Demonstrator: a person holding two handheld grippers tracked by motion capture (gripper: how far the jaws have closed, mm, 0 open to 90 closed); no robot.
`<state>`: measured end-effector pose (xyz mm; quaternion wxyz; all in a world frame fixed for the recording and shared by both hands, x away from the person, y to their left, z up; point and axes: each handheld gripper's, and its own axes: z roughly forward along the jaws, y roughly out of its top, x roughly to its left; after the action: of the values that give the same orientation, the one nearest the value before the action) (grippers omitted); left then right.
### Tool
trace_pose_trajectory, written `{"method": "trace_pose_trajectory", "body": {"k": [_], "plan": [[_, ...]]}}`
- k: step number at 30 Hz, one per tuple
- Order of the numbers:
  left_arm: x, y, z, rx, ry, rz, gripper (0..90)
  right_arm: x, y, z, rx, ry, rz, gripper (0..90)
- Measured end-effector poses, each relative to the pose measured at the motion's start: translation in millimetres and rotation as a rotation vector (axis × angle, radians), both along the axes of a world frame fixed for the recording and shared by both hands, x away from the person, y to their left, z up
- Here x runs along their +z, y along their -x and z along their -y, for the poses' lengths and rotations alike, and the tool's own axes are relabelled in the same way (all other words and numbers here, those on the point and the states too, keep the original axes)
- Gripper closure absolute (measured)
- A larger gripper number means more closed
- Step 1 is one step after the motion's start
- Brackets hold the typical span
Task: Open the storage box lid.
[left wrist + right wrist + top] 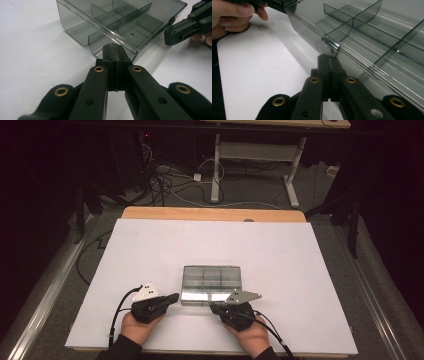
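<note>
Altogether, one clear plastic organizer box (212,284) is seen on the white table (150,250), lying near the front edge, between two hand-held grippers. Its lid is open, and inside it thin clear dividers (120,18) are seen, by which the space is split into several compartments; their exact number cannot be told. No contents are seen in the compartments that show. One left hand-held gripper (172,297) is held just beside the near left corner of the box, and its two jaws are pressed fully together with nothing between them; in the left gripper view the closed tip (115,51) is placed just before the front wall of the box, and whether it touches the wall cannot be told. One right hand-held gripper (214,307) is held at the near right part of the box, its two jaws also closed together and empty. In the right gripper view its closed tip (328,61) is seen right under a small clear latch (331,46) on the front rim of the box. Two hands are counted, one behind each gripper. Beyond the table, one other table frame (255,155) and several cables (165,182) are seen on the floor.
</note>
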<state>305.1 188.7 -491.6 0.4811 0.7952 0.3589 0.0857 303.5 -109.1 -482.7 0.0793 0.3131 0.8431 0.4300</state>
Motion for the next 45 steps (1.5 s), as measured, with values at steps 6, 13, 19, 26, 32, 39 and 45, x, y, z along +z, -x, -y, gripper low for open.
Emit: {"method": "trace_pose_trajectory", "body": {"k": [6,13,19,26,32,39,45], "plan": [[-0.1,-0.3,0.2,-0.002,-0.001,-0.002,87.6,-0.5,-1.5,0.5,0.004,-0.008,-0.015,90.0],[-0.1,-0.5,0.9,-0.005,-0.008,-0.002,87.6,0.4,-1.0,1.0,0.008,-0.016,-0.003,90.0],[-0.1,-0.4,1.0,-0.003,-0.010,-0.002,87.6,0.5,-0.2,0.8,0.010,-0.022,0.000,90.0],[-0.1,-0.5,0.9,-0.002,-0.008,-0.003,87.7,2.3,0.7,0.7,0.011,-0.031,0.010,90.0],[-0.1,-0.6,0.8,0.000,-0.007,-0.004,87.7,2.8,1.2,0.7,0.013,-0.031,0.014,90.0],[-0.1,-0.5,0.7,0.006,-0.007,-0.004,87.6,4.7,1.8,0.3,0.015,-0.035,0.019,90.0],[-0.1,0.2,0.3,0.011,-0.004,-0.001,87.6,6.3,1.4,-0.9,0.018,-0.042,0.023,90.0]]}}
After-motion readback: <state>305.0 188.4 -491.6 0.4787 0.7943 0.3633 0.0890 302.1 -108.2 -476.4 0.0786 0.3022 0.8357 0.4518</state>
